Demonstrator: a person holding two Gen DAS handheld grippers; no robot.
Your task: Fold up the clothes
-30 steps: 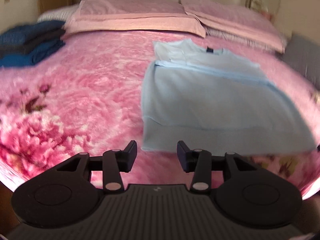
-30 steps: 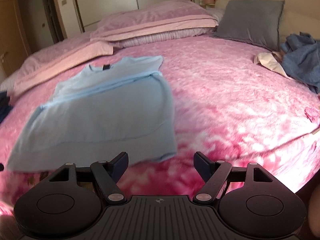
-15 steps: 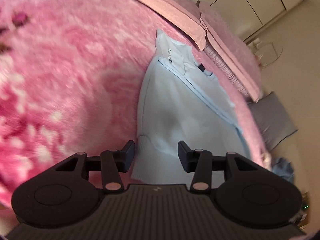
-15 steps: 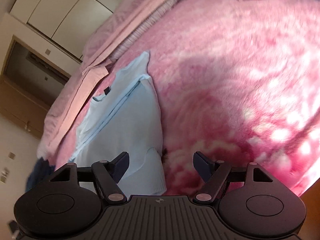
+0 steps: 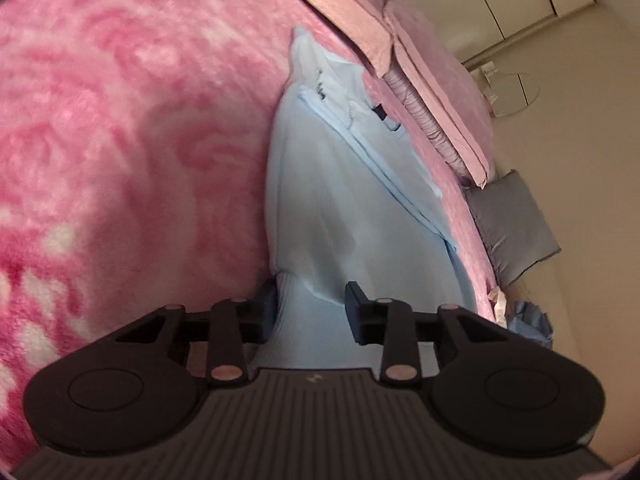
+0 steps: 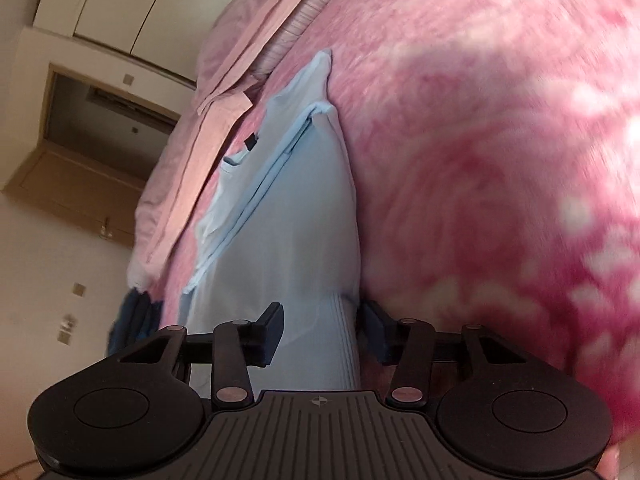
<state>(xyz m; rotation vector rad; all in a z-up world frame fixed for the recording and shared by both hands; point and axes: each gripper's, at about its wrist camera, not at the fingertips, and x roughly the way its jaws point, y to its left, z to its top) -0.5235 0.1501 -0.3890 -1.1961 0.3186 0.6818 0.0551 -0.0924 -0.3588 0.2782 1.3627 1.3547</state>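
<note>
Two grippers straddle the ribbed hem corners of one light blue sweater (image 5: 344, 216), jaws apart, cloth between but unpinched: left gripper (image 5: 310, 308), right gripper (image 6: 322, 330). It lies on the pink blanket (image 5: 120, 120). Beyond: two pink pillows (image 5: 436, 80), one grey cushion (image 5: 512, 224).
</note>
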